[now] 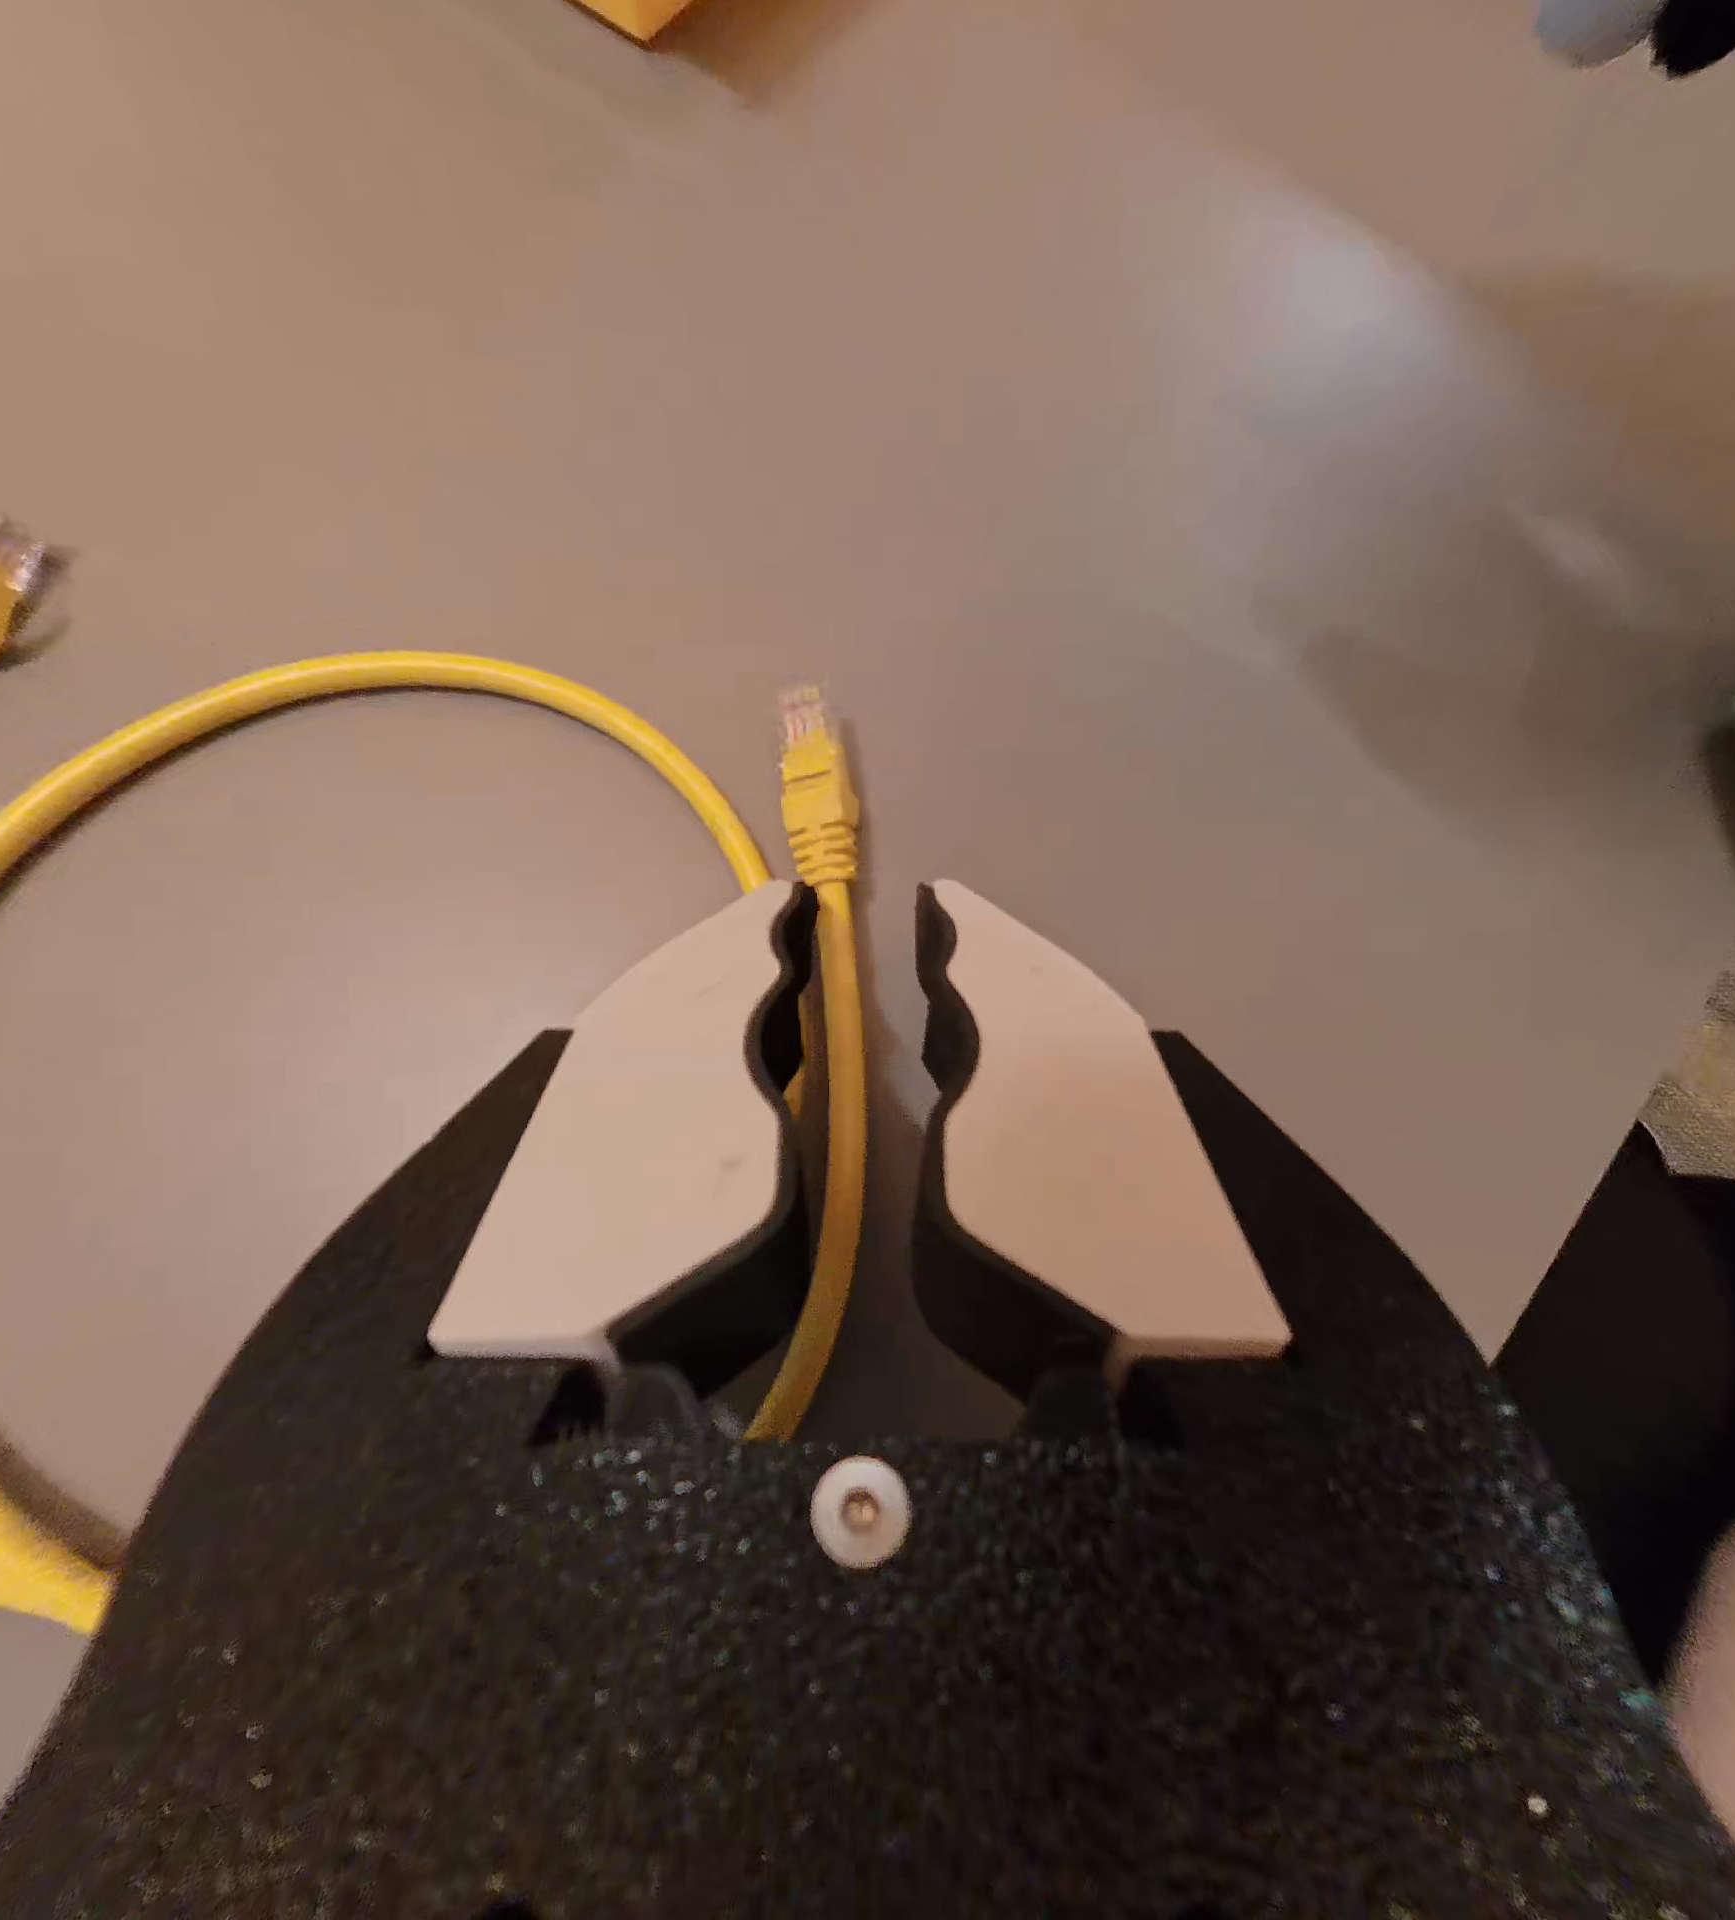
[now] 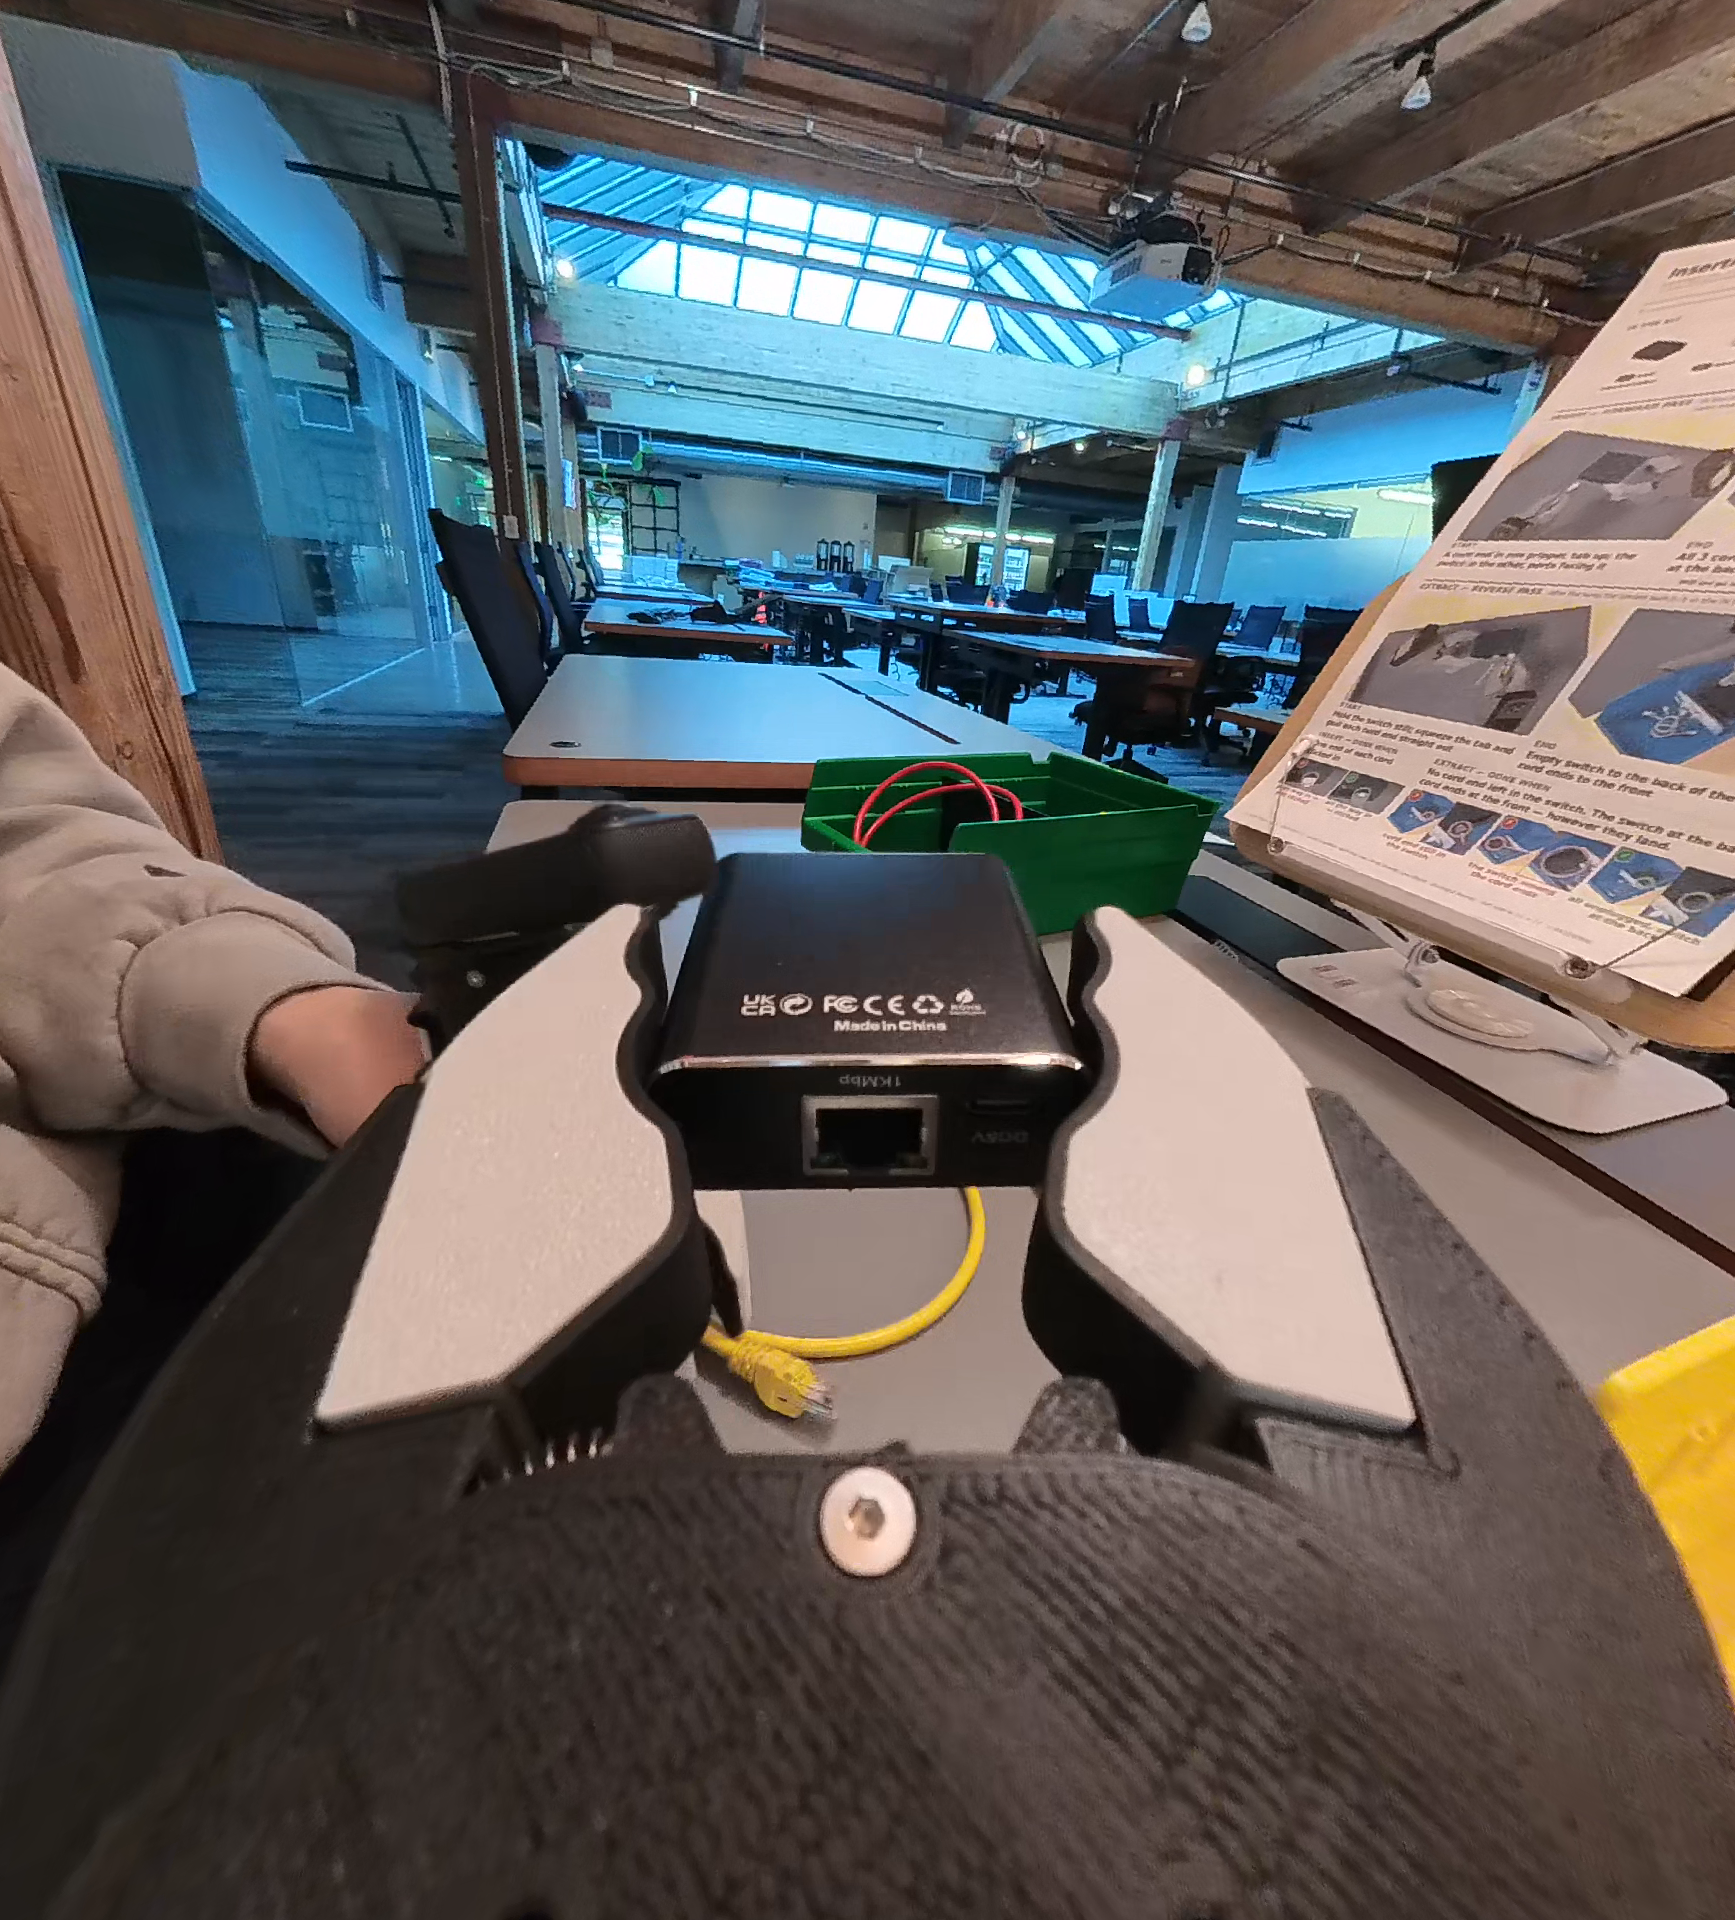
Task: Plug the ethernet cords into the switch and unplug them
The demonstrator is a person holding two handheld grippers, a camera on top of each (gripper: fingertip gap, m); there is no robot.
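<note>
The right gripper (image 2: 868, 1049) clamps the small black metal switch (image 2: 863, 997) above the table. The left gripper (image 1: 863, 894), jaws parted, straddles a yellow ethernet cord (image 1: 835, 1039) lying on the grey tabletop (image 1: 427, 364). Next, probably: close behind its plug.

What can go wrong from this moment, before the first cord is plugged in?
1. The left gripper is open around the yellow cord, which lies against one finger only; closing may pinch it off-centre, so the plug twists.
2. The right gripper holds the black switch by its sides, above the table; pushing a plug in may make it slip.
</note>
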